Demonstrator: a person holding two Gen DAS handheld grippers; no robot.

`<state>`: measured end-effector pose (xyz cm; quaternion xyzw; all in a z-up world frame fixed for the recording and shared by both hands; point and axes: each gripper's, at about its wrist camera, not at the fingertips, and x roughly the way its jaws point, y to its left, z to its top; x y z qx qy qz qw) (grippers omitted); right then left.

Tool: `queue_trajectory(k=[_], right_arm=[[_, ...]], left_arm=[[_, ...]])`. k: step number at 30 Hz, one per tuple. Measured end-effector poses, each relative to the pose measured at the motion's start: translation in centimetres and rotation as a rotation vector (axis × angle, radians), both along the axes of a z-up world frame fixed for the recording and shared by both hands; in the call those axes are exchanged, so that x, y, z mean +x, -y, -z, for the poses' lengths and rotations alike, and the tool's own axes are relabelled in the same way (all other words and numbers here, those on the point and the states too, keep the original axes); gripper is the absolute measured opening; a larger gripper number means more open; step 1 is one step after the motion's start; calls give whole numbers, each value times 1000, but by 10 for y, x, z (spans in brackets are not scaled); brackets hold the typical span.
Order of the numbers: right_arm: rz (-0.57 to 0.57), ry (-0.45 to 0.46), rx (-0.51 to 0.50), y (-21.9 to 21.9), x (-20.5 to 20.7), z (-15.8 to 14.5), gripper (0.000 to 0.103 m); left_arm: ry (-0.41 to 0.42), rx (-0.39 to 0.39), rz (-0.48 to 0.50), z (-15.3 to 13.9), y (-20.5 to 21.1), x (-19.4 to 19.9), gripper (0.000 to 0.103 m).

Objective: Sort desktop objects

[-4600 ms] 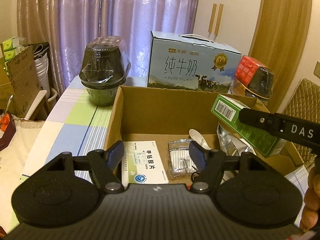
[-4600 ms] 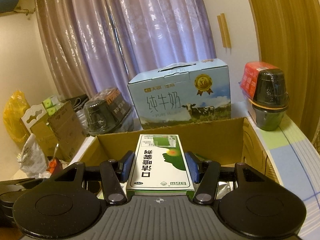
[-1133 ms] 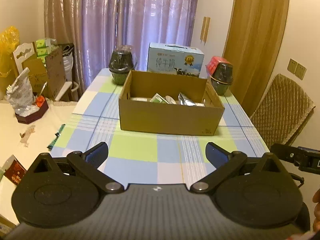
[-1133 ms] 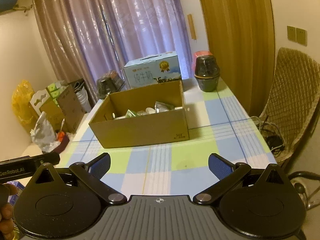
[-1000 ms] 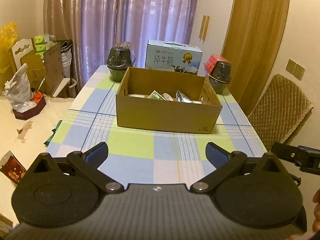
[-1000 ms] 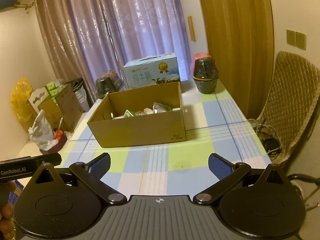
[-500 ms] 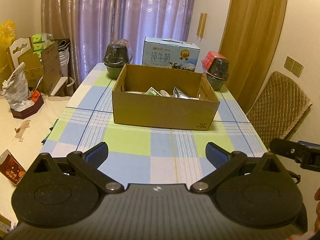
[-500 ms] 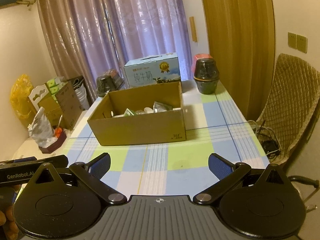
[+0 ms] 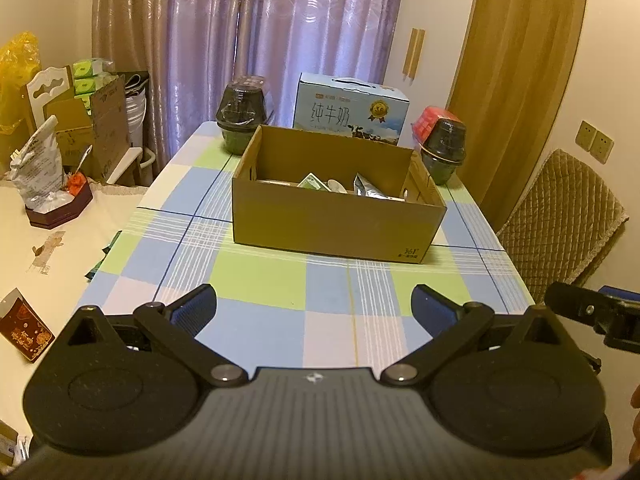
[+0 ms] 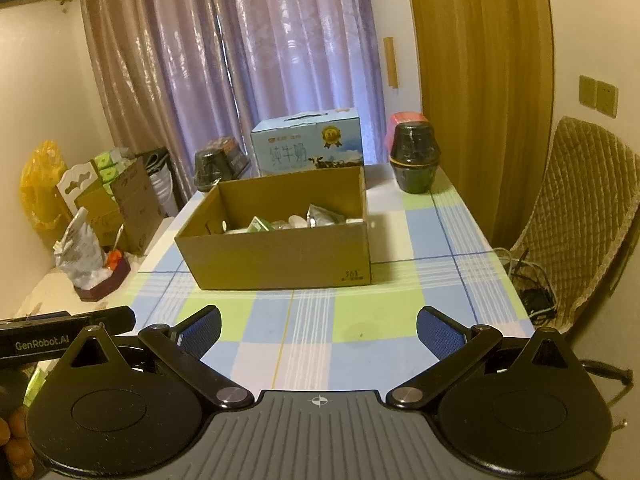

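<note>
Fingers on both our grippers are spread wide with nothing between them: the left gripper [image 9: 313, 304] and the right gripper [image 10: 319, 326] hang over the near end of the checked blue-and-green tablecloth [image 9: 264, 280], well back from the open brown cardboard box [image 9: 336, 224]. A few seconds ago our right gripper held a green-and-white medicine carton over that box; now its green corner [image 10: 258, 224] pokes up inside, beside a crumpled silver foil pouch [image 9: 366, 188]. We have pulled both tools away since. We see no loose item on the bare cloth, so we judge the sorting finished. Behind the box stand a pale blue milk carton case [image 9: 352, 110] and two dark wrapped bowls [image 9: 444, 148]
</note>
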<state>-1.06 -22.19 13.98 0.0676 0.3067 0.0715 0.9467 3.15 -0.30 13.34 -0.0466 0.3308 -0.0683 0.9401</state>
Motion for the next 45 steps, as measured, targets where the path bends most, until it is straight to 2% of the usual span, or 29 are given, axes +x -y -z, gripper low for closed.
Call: queue_trajectory(k=[45], right_arm=[[-13, -13, -19, -5, 0, 4, 101]], left_arm=[[-7, 10, 7, 4, 3, -1, 102]])
